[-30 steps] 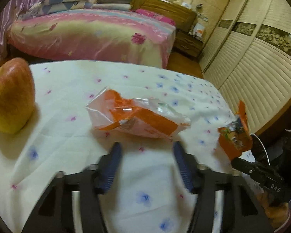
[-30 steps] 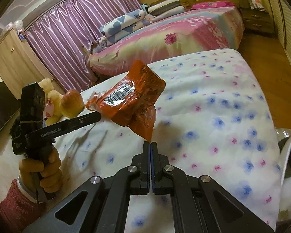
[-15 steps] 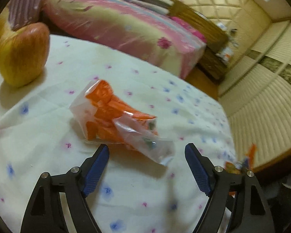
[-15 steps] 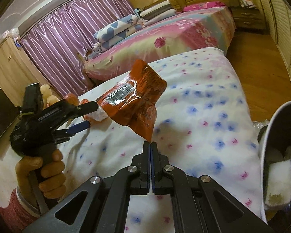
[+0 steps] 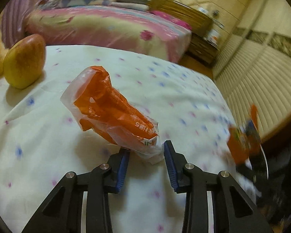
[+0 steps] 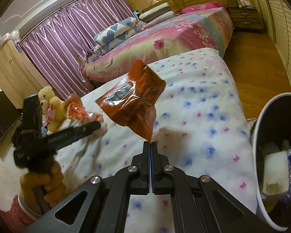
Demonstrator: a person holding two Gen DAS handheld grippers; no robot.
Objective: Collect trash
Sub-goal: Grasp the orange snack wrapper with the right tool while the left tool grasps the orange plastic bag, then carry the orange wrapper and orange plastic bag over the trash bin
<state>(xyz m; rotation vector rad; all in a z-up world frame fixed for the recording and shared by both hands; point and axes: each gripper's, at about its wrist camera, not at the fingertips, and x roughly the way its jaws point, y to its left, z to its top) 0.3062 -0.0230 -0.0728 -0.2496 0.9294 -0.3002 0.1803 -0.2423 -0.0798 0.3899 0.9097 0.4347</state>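
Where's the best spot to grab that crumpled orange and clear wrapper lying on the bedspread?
Its near clear tail, from the near side. The wrapper lies lengthwise toward the left claw, whose jaws are closing around that thin, flat end. The bulkier orange middle looks harder to pinch.

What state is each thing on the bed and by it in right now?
Left hand-held gripper: closing around clear-and-orange wrapper, which lies crumpled on the bedsheet.
Right hand-held gripper: shut on orange snack packet, lifted.
Apple: whole, resting.
Trash bin: open, partly filled.
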